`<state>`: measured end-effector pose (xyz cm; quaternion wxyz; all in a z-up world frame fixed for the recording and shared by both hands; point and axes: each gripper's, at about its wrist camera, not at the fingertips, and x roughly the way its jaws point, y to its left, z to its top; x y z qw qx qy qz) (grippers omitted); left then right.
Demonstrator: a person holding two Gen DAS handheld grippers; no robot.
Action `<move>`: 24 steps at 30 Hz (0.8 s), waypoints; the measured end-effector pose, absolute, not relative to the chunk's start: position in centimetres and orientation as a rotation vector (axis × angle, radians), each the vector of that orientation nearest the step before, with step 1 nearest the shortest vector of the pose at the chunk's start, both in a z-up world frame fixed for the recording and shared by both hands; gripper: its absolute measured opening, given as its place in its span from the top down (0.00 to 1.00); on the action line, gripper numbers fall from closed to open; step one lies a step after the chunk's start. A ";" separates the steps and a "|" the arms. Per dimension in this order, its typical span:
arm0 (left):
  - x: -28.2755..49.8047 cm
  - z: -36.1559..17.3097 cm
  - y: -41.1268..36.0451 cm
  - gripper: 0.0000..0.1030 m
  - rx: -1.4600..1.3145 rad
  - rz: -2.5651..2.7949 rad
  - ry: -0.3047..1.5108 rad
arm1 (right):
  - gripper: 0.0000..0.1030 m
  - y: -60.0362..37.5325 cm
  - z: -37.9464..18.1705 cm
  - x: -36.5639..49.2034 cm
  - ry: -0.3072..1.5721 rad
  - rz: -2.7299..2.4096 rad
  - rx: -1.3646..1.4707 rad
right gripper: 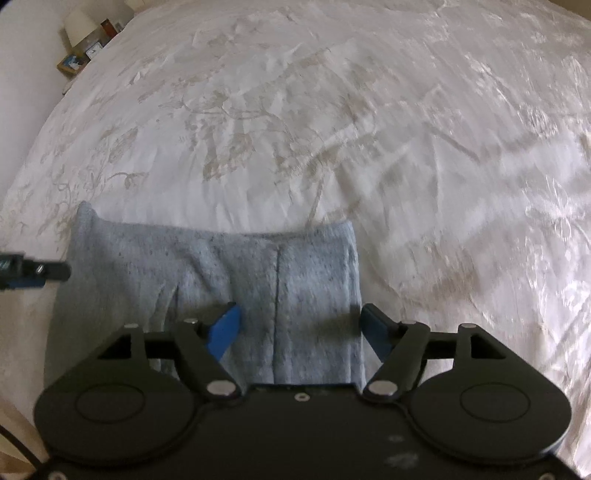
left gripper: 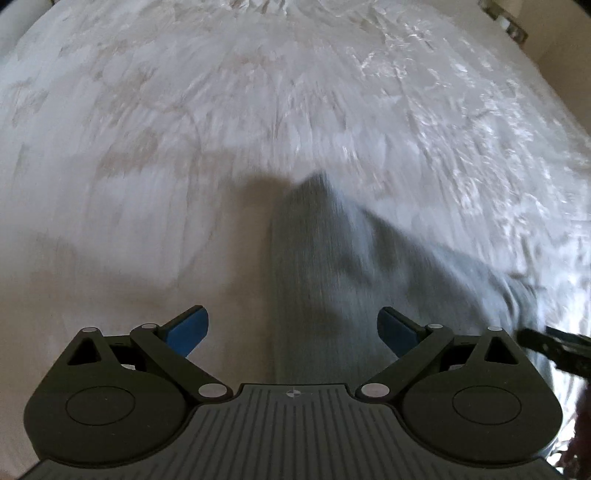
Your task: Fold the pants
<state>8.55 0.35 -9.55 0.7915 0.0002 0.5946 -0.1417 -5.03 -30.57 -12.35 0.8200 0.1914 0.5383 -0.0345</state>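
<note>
The grey-blue knit pants (right gripper: pixel 229 273) lie folded in a compact rectangle on the white bedspread (right gripper: pixel 332 129). In the left wrist view the pants (left gripper: pixel 325 266) run from between my fingers up to a blurred far edge. My left gripper (left gripper: pixel 293 328) is open above the pants, its blue pads apart with nothing between them. My right gripper (right gripper: pixel 299 326) is open over the pants' near right part, a seam running between the pads. The left gripper's tip (right gripper: pixel 37 273) shows at the left edge of the right wrist view. The right gripper's tip (left gripper: pixel 554 347) shows at the right edge of the left wrist view.
The bedspread (left gripper: pixel 221 110) with a pale floral pattern fills both views. A bedside table with a lamp (right gripper: pixel 79 26) and small items stands at the far left corner. Another piece of furniture (left gripper: pixel 506 18) shows at the far right corner in the left wrist view.
</note>
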 end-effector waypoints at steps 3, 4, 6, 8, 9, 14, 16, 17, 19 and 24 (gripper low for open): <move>6.6 -9.7 1.3 0.03 -0.054 -0.316 1.291 | 0.25 -30.7 -12.6 -5.9 1.157 -0.068 0.428; 6.3 -10.0 1.6 0.03 -0.067 -0.320 1.304 | 0.24 -30.9 -12.8 -6.1 1.160 -0.066 0.443; 5.7 -10.7 1.7 0.03 -0.075 -0.328 1.336 | 0.23 -31.4 -13.0 -6.8 1.162 -0.068 0.484; 5.0 -11.5 1.7 0.03 -0.073 -0.335 1.366 | 0.22 -31.8 -13.3 -7.0 1.165 -0.071 0.531; 4.6 -11.9 1.8 0.03 -0.077 -0.338 1.377 | 0.22 -32.0 -13.5 -7.0 1.166 -0.071 0.550; 4.6 -13.1 1.4 0.01 -0.084 -0.337 1.385 | 0.19 -32.3 -13.9 -6.6 1.180 -0.050 0.564; 5.1 -13.5 0.9 0.01 -0.090 -0.345 1.390 | 0.17 -32.5 -14.1 -6.4 1.184 -0.042 0.573; 5.4 -13.8 0.6 0.01 -0.094 -0.353 1.391 | 0.17 -32.6 -14.2 -6.4 1.186 -0.038 0.578; 6.0 -14.3 -0.2 0.01 -0.083 -0.367 1.392 | 0.13 -32.7 -14.5 -6.3 1.189 -0.028 0.585; 6.1 -14.8 -1.9 0.00 -0.039 -0.354 1.376 | 0.03 -33.1 -15.3 -6.0 1.194 0.001 0.603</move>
